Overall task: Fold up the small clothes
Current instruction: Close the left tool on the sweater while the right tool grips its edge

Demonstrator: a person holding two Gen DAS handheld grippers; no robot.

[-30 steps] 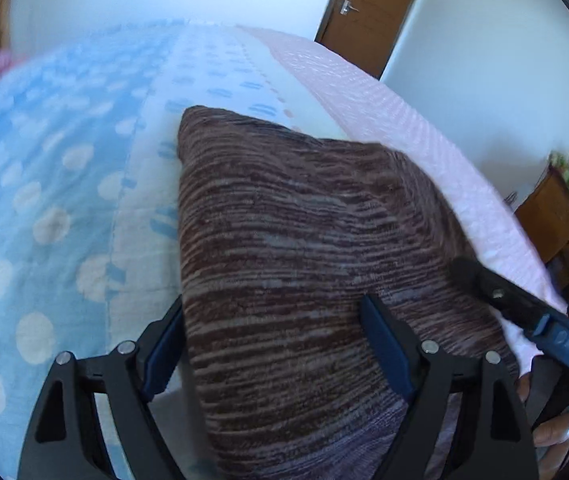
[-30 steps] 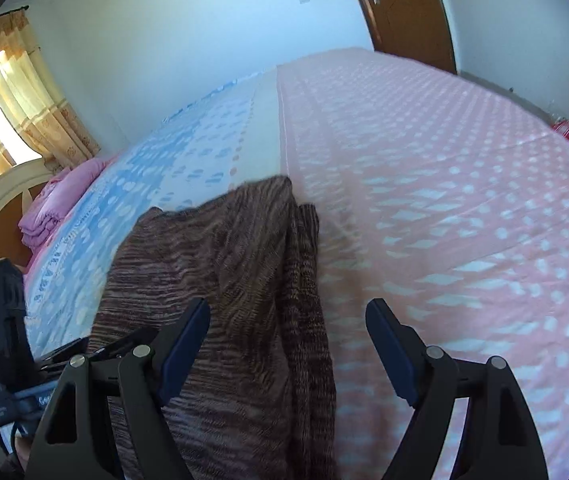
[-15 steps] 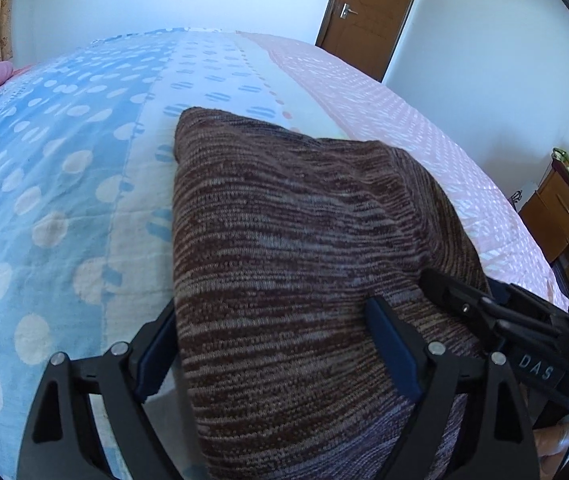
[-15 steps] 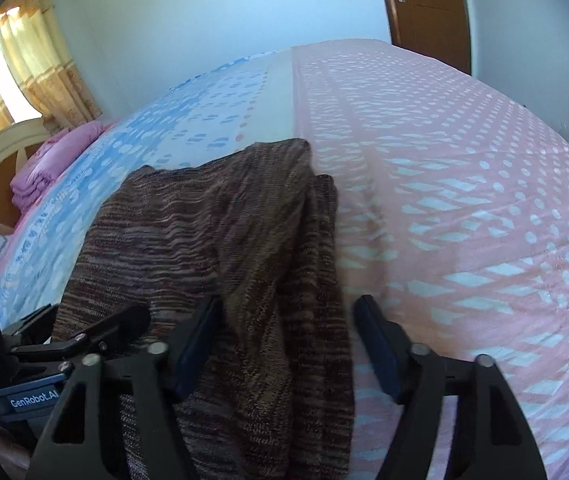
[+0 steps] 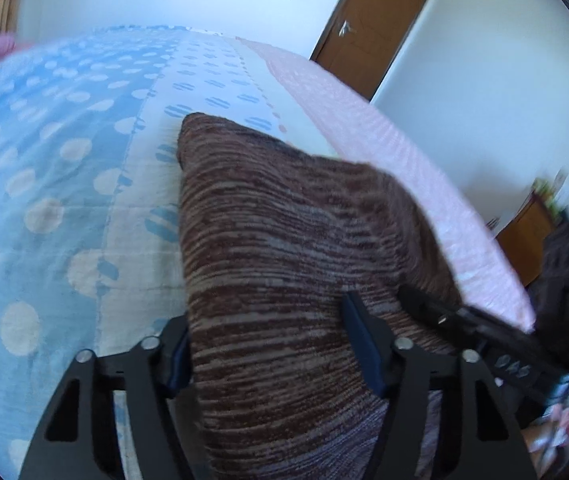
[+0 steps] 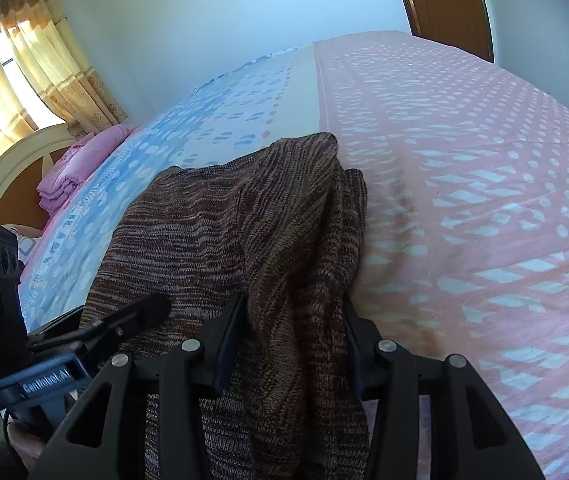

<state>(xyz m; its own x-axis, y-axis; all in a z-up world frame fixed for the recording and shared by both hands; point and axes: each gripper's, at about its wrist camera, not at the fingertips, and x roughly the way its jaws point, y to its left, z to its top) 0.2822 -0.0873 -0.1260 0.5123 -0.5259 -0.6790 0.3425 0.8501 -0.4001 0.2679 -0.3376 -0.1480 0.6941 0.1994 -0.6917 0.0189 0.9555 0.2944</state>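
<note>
A brown striped knit garment (image 5: 284,248) lies on the bed, its near edge hanging toward me; it also shows in the right wrist view (image 6: 244,232). My left gripper (image 5: 268,344) has its jaws partly closed, one on each side of the garment's near edge. My right gripper (image 6: 290,332) has its jaws narrowed around a bunched fold at the garment's right side. The right gripper shows at the right of the left wrist view (image 5: 484,332), and the left gripper shows at the left of the right wrist view (image 6: 84,332).
The bed (image 6: 464,152) has a sheet with blue dots on the left, white in the middle and pink on the right. Folded pink cloth (image 6: 80,168) lies by the headboard. A brown door (image 5: 368,28) and a wooden cabinet (image 5: 528,228) stand beyond the bed.
Both grippers have narrowed around the garment's near edge. The right gripper's jaws have closed in far more, onto the bunched fold.
</note>
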